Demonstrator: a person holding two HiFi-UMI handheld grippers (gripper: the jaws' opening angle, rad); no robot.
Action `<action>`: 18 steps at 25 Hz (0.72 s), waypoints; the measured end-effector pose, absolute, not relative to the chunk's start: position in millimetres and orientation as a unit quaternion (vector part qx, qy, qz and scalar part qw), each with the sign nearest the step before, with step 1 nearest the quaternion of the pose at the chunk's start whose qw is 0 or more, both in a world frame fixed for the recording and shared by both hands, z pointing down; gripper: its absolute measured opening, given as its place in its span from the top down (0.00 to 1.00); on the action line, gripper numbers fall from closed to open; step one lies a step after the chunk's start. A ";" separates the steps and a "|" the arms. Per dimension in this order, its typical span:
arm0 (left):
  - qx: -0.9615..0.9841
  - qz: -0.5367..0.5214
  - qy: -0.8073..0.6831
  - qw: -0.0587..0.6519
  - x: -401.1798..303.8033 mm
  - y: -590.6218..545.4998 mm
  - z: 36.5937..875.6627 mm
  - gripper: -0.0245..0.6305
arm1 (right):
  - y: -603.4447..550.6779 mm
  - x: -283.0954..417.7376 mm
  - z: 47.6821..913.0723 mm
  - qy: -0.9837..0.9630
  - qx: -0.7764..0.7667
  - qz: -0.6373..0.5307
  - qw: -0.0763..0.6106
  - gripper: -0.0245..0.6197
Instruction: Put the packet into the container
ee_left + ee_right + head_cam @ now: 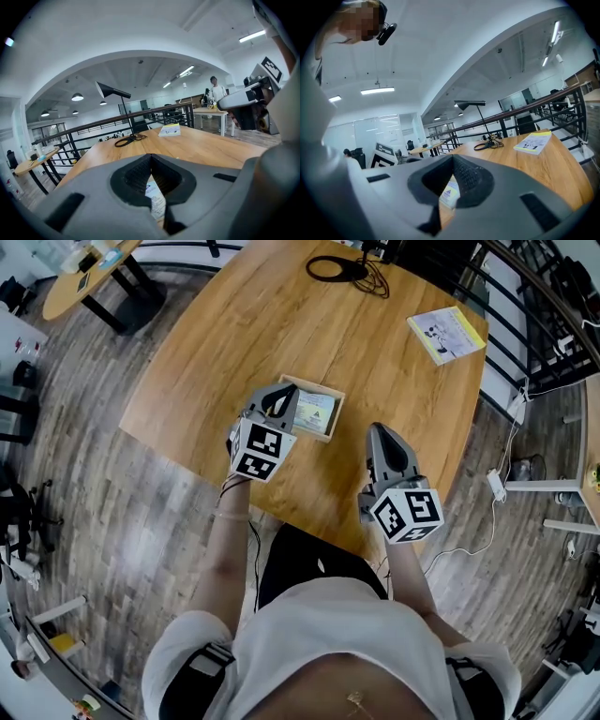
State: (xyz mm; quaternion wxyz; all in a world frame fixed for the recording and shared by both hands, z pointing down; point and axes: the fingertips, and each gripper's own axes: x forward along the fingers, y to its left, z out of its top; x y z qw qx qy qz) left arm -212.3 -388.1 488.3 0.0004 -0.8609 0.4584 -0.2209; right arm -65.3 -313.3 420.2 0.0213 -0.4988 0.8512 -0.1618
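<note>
A shallow wooden container (324, 388) sits on the wooden table (281, 324), and the pale printed packet (316, 412) lies flat inside it. My left gripper (279, 397) hangs over the container's left end with its jaws together and nothing visibly pinched between them. In the left gripper view the packet (157, 199) shows below the closed jaws of the left gripper (151, 157). My right gripper (378, 430) is to the right of the container, apart from it, and also shut. The right gripper view shows the packet (450, 193) beyond the right gripper (452, 158).
A yellow-edged booklet (446, 334) lies at the table's far right. A coiled black cable (342, 268) rests at the far edge by a lamp base. The near table edge runs just under both grippers. A small round table (89, 273) stands far left on the floor.
</note>
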 end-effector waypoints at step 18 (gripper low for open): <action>-0.849 -0.096 0.514 -0.077 -209.4 -347.7 459.4 0.95 | -337.5 -97.6 429.0 0.866 -0.484 -0.121 0.009 0.94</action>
